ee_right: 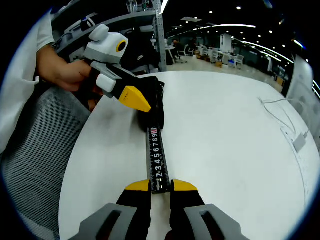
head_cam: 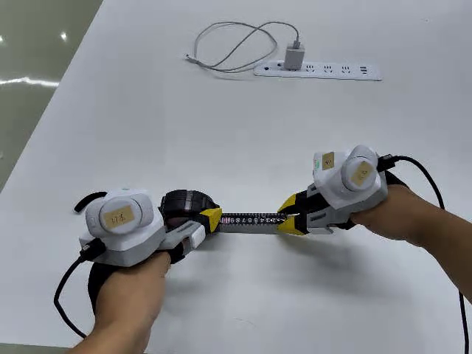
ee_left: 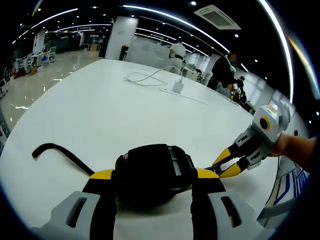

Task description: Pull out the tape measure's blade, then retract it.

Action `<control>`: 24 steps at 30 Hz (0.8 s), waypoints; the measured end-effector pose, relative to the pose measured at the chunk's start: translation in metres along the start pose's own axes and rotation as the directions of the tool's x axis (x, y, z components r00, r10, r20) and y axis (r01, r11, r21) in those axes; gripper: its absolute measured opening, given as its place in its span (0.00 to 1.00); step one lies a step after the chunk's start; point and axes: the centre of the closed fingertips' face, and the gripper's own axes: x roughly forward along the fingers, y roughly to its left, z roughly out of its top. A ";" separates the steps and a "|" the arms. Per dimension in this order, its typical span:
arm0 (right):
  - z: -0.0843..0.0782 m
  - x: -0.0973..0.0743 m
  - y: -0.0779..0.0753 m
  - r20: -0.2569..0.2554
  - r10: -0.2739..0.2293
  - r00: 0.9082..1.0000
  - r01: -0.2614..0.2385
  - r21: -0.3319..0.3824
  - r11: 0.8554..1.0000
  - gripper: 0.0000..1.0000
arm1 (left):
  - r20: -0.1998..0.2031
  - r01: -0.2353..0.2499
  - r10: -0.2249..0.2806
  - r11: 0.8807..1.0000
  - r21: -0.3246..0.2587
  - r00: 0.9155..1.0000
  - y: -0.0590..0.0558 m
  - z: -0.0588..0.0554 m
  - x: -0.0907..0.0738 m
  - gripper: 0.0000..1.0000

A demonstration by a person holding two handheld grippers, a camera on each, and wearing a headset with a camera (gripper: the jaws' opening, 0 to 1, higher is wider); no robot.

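A white desk (head_cam: 221,125) is seen from above. Near its front edge sits a black tape measure (head_cam: 184,207). The yellow-tipped left tongs (head_cam: 209,220) are closed on its case, one jaw on either side. In the left gripper view the case fills the gap between the two jaws.

A short length of blade (head_cam: 251,220) is drawn out of the tape measure and runs in a straight line, low over the desk, to the right tongs (head_cam: 287,214). These are closed on the blade's free end, pinching it between their yellow tips. In the right gripper view the blade's printed numbers, one to nine, run away from the tongs toward the case.

A black strap (head_cam: 88,200) trails from the tape measure on the side away from the blade and lies curled on the desk.

Far beyond the tape measure, toward the back of the desk, lies a white power strip (head_cam: 332,70). A white charger (head_cam: 294,55) is plugged into it, and a pale cable (head_cam: 228,46) lies in loose loops beside the charger.
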 end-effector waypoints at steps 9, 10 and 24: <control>0.010 0.008 0.002 0.017 0.008 1.000 -0.008 -0.004 1.000 0.10 | 0.002 0.002 -0.002 1.000 -0.004 1.000 0.001 0.000 0.000 0.56; 0.011 0.009 0.002 0.018 0.008 1.000 -0.008 -0.004 1.000 0.10 | 0.002 0.002 -0.002 1.000 -0.005 1.000 0.000 0.000 0.000 0.56; 0.026 0.026 0.005 0.039 0.029 0.999 -0.029 -0.017 0.999 0.10 | -0.006 0.007 -0.007 1.000 -0.011 1.000 0.001 0.000 0.001 0.56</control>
